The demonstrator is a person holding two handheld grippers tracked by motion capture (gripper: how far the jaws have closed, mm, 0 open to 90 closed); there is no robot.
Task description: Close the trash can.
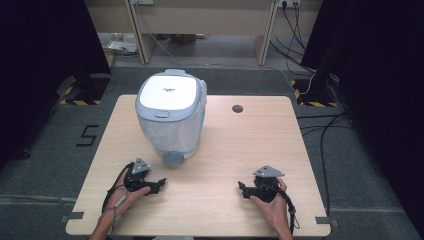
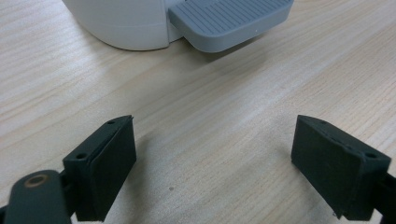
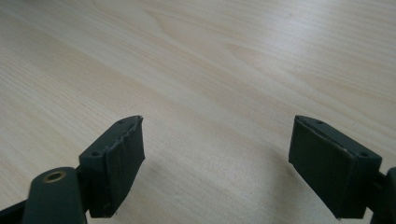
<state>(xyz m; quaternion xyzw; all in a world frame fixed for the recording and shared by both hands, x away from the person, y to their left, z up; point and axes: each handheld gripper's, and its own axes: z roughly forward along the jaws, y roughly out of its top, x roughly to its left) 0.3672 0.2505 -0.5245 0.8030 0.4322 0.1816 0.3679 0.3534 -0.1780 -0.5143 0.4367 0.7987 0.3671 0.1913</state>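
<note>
A white pedal bin (image 1: 171,115) with a grey-white lid stands on the wooden table (image 1: 240,150), left of centre, lid down. Its grey foot pedal (image 1: 174,158) faces the near edge; the left gripper view has the pedal (image 2: 229,21) close ahead at the top. My left gripper (image 1: 159,185) rests low on the table just in front and left of the pedal, open, nothing between its jaws (image 2: 212,163). My right gripper (image 1: 241,188) sits near the front right, open over bare wood (image 3: 215,163).
A round cable hole (image 1: 237,108) is in the table's far middle. Black curtains flank both sides, with cables (image 1: 320,130) on the floor at right. A wooden cabinet (image 1: 200,25) stands beyond the table.
</note>
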